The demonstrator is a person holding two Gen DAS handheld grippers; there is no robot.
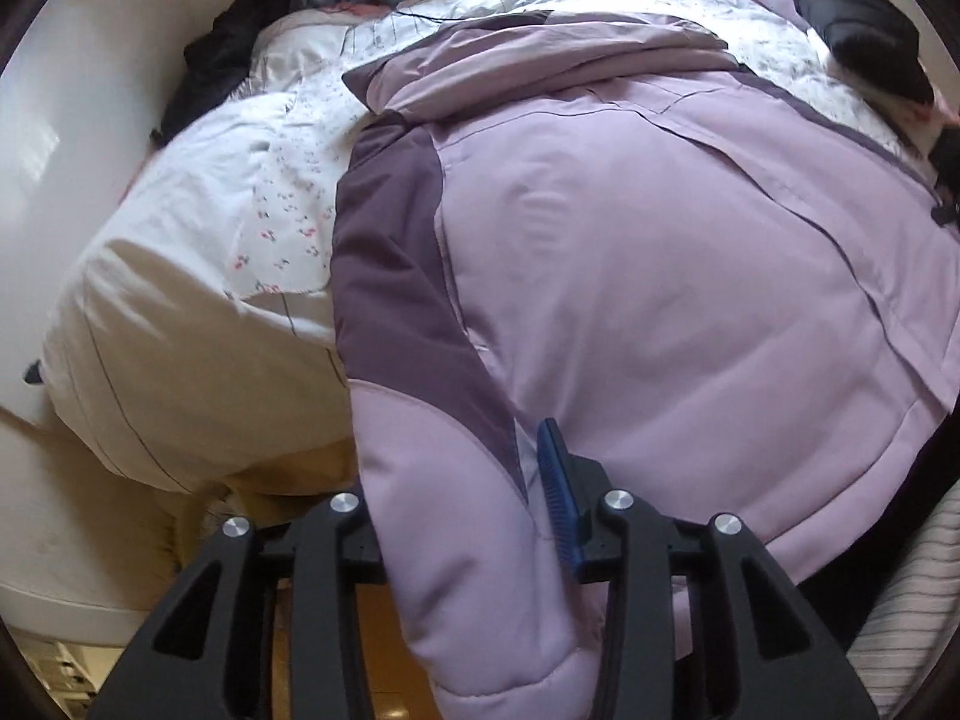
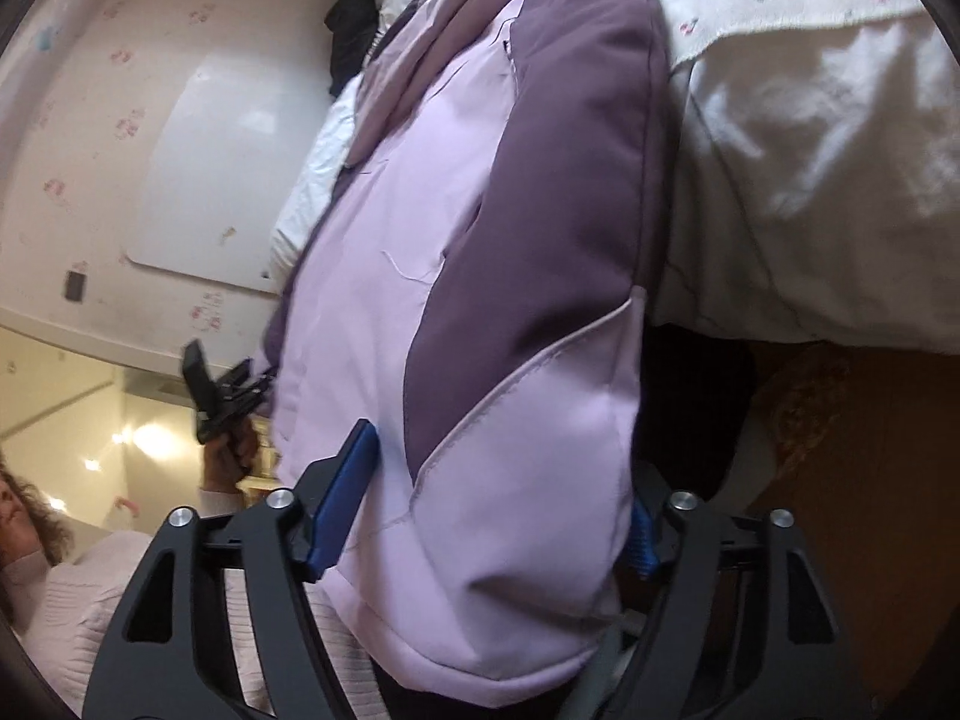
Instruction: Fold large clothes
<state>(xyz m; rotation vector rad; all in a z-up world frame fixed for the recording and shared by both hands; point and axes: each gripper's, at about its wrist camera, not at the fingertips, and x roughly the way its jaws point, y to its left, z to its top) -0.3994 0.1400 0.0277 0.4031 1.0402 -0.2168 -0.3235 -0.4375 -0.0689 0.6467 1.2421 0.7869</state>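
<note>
Right wrist view alone shows both tongs (image 2: 486, 516) (image 1: 468, 504) pinching the jacket (image 1: 660, 276), which lies on the bed (image 1: 198, 300).

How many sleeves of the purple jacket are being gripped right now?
2. One sleeve sits between the left gripper fingers; the other sleeve is between the right gripper fingers. Both hang off the bed.
</note>
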